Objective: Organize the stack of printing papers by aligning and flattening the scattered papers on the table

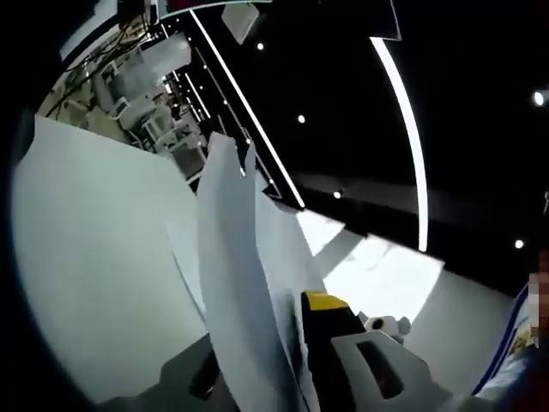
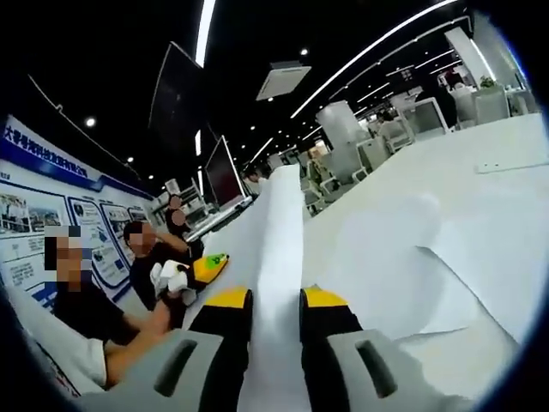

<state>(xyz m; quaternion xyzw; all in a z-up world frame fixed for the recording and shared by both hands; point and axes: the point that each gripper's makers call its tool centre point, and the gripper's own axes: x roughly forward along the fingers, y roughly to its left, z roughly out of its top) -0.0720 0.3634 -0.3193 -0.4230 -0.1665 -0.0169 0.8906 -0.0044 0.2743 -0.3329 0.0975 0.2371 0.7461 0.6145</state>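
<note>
1. A wide white worktop (image 2: 480,146) filled much of both views, running back toward a dim hall with long ceiling light strips (image 1: 403,129) and rows of white office furniture (image 2: 386,129).
2. Loose sheets of white printing paper (image 2: 446,275) lay overlapping and askew on the worktop in the right gripper view, their corners not lined up.
3. In the right gripper view, a stack of paper (image 2: 274,257) stood on edge between the jaws of the right gripper (image 2: 274,300), stretching away from the camera. The two black, yellow-tipped jaws were narrow, closed against either face of the stack.
4. In the left gripper view, curved sheets of paper (image 1: 232,257) rose upright from the bottom of the picture, bowed to one side, with the worktop (image 1: 94,257) behind them. The left gripper (image 1: 257,343) had its jaws pressed close on either side of these sheets, holding them; one yellow-tipped jaw showed to the right of the paper and a dark jaw to the left.
5. Two seated people (image 2: 94,309) were at the left of the right gripper view, in front of a wall of blue-and-white posters (image 2: 51,206).
6. Another yellow-tipped gripper (image 2: 206,268), grasped by a gloved hand (image 2: 170,279), appeared just left of the upright stack in the right gripper view.
</note>
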